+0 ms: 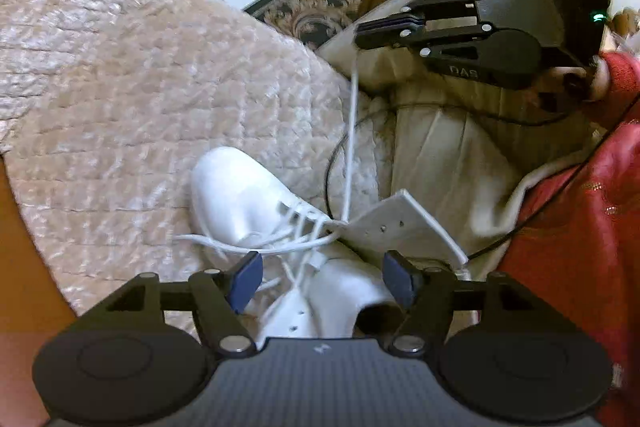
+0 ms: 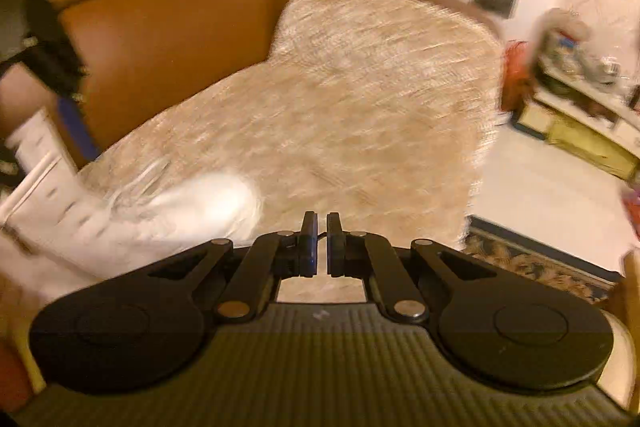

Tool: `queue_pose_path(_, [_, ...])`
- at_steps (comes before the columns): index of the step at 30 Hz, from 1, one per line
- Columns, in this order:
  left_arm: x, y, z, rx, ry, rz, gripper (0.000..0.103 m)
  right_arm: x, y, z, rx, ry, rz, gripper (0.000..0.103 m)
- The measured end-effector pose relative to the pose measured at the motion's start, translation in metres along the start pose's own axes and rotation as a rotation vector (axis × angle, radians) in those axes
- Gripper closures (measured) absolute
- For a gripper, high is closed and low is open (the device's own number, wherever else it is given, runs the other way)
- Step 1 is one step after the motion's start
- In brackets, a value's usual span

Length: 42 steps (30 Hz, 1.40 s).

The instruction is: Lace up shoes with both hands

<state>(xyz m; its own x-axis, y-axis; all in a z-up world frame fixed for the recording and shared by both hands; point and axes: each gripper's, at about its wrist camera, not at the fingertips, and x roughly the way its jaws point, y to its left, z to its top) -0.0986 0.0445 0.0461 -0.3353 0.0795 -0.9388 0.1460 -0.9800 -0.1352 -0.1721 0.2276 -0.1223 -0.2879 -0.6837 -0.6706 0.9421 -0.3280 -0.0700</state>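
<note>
Your left claw [image 1: 322, 277] is released: pads spread wide, nothing between them, hanging right over the laced part of the white shoe [image 1: 240, 195]. The shoe lies on the beige quilted cover [image 1: 120, 87] of the brown couch [image 2: 160, 39], toe pointing away to the far left, open collar nearest the claw. One loose lace end [image 1: 224, 245] trails across the shoe just beyond the left pad [image 1: 244, 281], not touching it.

Your right claw [image 1: 360, 35] is clenched on the other lace [image 1: 350, 131]: in the left wrist view its tips sit up at far right, well above the shoe, and the lace runs taut from those tips straight down to the eyelets. The shoe's tongue flap [image 1: 400, 223] is pulled out to the right, beside where that lace meets the shoe.

Right wrist view is motion-blurred: pads [image 2: 309, 243] nearly together with a thin slit; the lace itself is not readable there. The shoe shows at lower left of that claw, well apart from its tips.
</note>
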Motion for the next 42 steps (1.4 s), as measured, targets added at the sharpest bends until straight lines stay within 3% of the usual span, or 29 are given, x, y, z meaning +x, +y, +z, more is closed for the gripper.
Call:
queue_pose_path(3, [-0.017,0.025,0.015,-0.160,-0.130,-0.033,0.031,-0.010,-0.016,0.008,0.015,-0.034,-0.029,0.097])
queue_pose_path(4, [-0.009,0.024,0.025,-0.173,-0.135,-0.049,0.031,-0.012,-0.021,0.010,0.033,-0.042,-0.018,0.097])
queue_pose_path(6, [0.014,0.015,0.046,-0.155,-0.116,-0.072,0.031,-0.017,-0.026,0.014,0.049,-0.059,-0.008,0.097])
queue_pose_path(9, [0.057,-0.014,0.073,-0.038,-0.039,-0.065,0.032,-0.026,-0.026,0.022,0.025,-0.089,-0.026,0.097])
queue_pose_path(10, [0.068,-0.023,0.079,-0.010,-0.024,-0.063,0.039,-0.030,-0.026,0.024,0.026,-0.096,-0.022,0.097])
queue_pose_path(12, [0.078,-0.034,0.085,0.003,-0.031,-0.075,0.074,-0.036,-0.025,0.026,0.024,-0.105,-0.018,0.097])
queue_pose_path(13, [0.080,-0.038,0.087,-0.001,-0.045,-0.075,0.100,-0.039,-0.026,0.027,0.036,-0.110,-0.011,0.097])
queue_pose_path(16, [0.067,-0.041,0.093,-0.027,-0.147,-0.025,0.100,-0.044,-0.034,0.029,0.085,-0.128,-0.003,0.097])
queue_pose_path(19, [0.035,-0.028,0.104,-0.123,-0.303,-0.036,0.101,-0.053,-0.052,0.030,0.190,-0.184,0.009,0.097])
queue_pose_path(21, [0.012,-0.019,0.113,-0.183,-0.408,-0.053,0.101,-0.056,-0.070,0.027,0.313,-0.199,0.062,0.076])
queue_pose_path(22, [0.003,-0.017,0.118,-0.197,-0.445,-0.055,0.101,-0.056,-0.079,0.021,0.388,-0.199,0.108,0.059])
queue_pose_path(23, [-0.004,-0.017,0.122,-0.199,-0.473,-0.054,0.101,-0.051,-0.082,0.016,0.423,-0.185,0.171,0.056])
queue_pose_path(27, [-0.027,-0.025,0.135,-0.191,-0.570,-0.091,0.101,-0.005,-0.059,-0.007,0.525,0.016,0.575,0.055])
queue_pose_path(30, [-0.051,-0.033,0.142,-0.193,-0.655,-0.118,0.101,0.031,-0.037,-0.021,0.592,0.091,0.693,0.055])
queue_pose_path(31, [-0.060,-0.035,0.144,-0.191,-0.682,-0.123,0.101,0.039,-0.029,-0.020,0.572,0.111,0.702,0.062])
queue_pose_path(32, [-0.069,-0.036,0.145,-0.189,-0.703,-0.122,0.101,0.047,-0.022,-0.019,0.553,0.130,0.707,0.096])
queue_pose_path(35, [-0.093,-0.038,0.144,-0.185,-0.766,-0.106,0.101,0.050,-0.024,-0.020,0.558,0.130,0.642,0.098])
queue_pose_path(37, [-0.108,-0.038,0.140,-0.196,-0.824,-0.095,0.101,0.042,-0.051,-0.027,0.701,0.084,0.592,0.098])
queue_pose_path(40, [-0.126,-0.037,0.133,-0.215,-0.896,-0.081,0.101,0.015,-0.116,-0.034,0.978,-0.122,0.514,0.098])
queue_pose_path(42, [-0.132,-0.040,0.130,-0.216,-0.917,-0.080,0.101,-0.011,-0.151,-0.024,1.034,-0.284,0.439,0.098])
